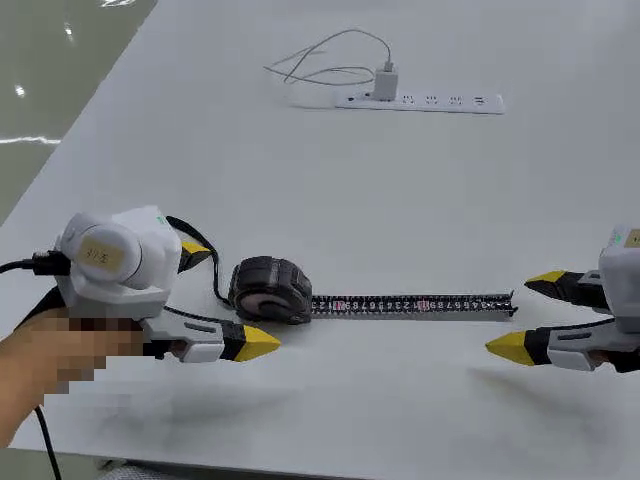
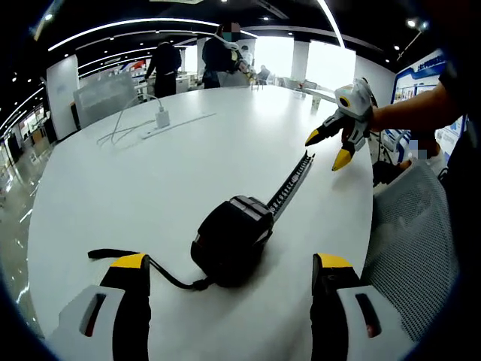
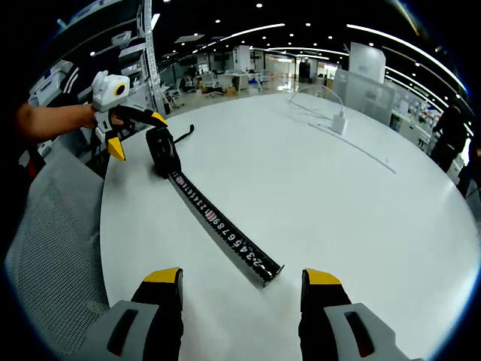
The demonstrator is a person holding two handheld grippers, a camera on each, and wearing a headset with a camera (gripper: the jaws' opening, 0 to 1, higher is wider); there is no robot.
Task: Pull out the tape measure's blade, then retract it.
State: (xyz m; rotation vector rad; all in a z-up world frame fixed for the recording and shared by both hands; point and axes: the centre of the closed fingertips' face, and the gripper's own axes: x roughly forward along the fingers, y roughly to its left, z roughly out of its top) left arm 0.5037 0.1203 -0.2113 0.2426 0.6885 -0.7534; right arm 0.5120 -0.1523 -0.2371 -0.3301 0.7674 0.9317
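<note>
A black, rounded tape measure case (image 1: 270, 290) is seen on the white tabletop (image 1: 330, 180), close to the near edge and toward its left corner. It appears to be stood on its base, with a greyish round face turned toward the near edge. The blade (image 1: 415, 305) is drawn out and laid flat, printed side up, roughly parallel to the near edge. It is dark with pale numerals and red marks, and is ended by a small hook (image 1: 512, 305). A black wrist strap (image 1: 205, 255) is trailed from the case's back toward the left edge.
</note>
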